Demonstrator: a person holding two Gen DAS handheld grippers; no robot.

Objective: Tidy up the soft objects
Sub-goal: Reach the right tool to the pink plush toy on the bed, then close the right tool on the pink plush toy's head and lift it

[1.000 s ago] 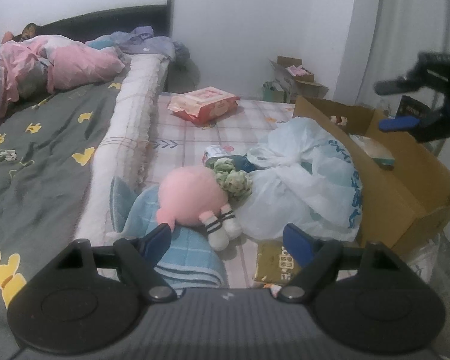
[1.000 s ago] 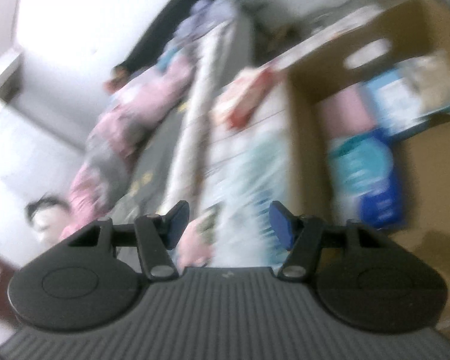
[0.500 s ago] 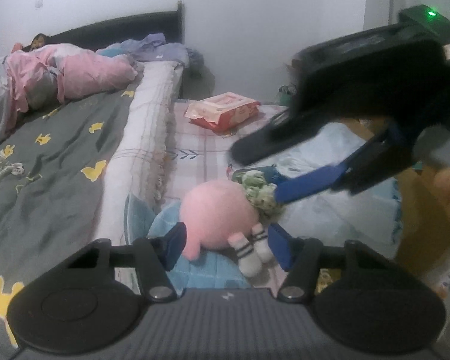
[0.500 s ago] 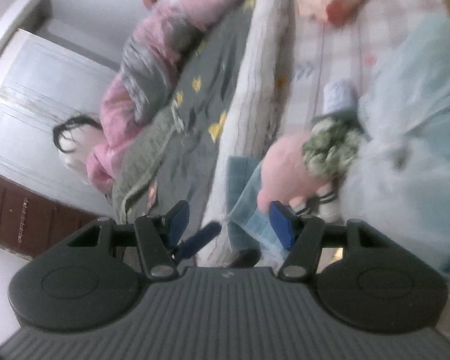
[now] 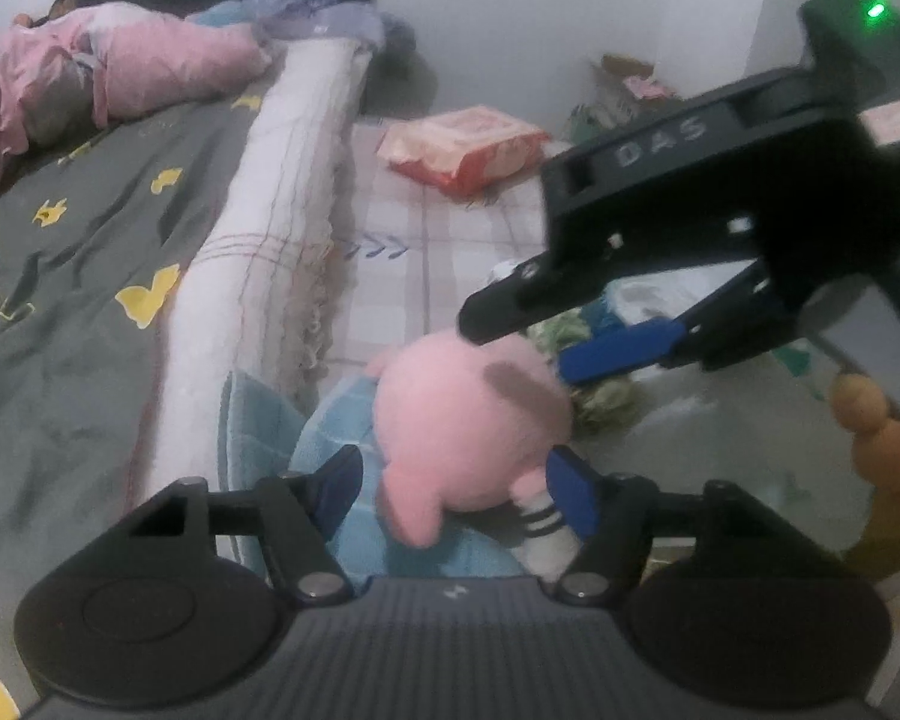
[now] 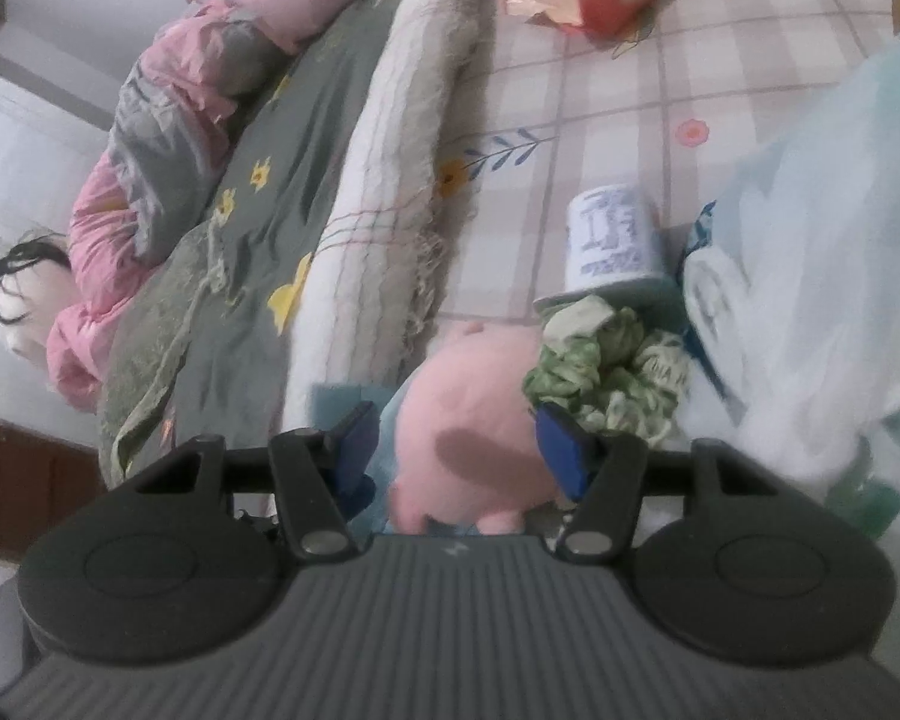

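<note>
Pink plush toy (image 5: 468, 420): lying on a blue towel (image 5: 330, 444) on the checked sheet (image 5: 450, 252), beside the rolled blanket (image 5: 270, 192).
Left gripper (image 5: 459, 489): fingers standing apart on either side of the plush's lower body, having just been opening; the right pad is sitting against the striped leg, with no squeeze visible.
Right gripper (image 6: 459, 447): fingers standing apart, straddling the plush from above it; contact is too blurred to tell.
Pose: both grippers are pointing steeply down at the plush, the right one crossing over it.
Green scrunchie (image 6: 606, 372): lying against the plush, with the white cup (image 6: 612, 240) just behind.
</note>
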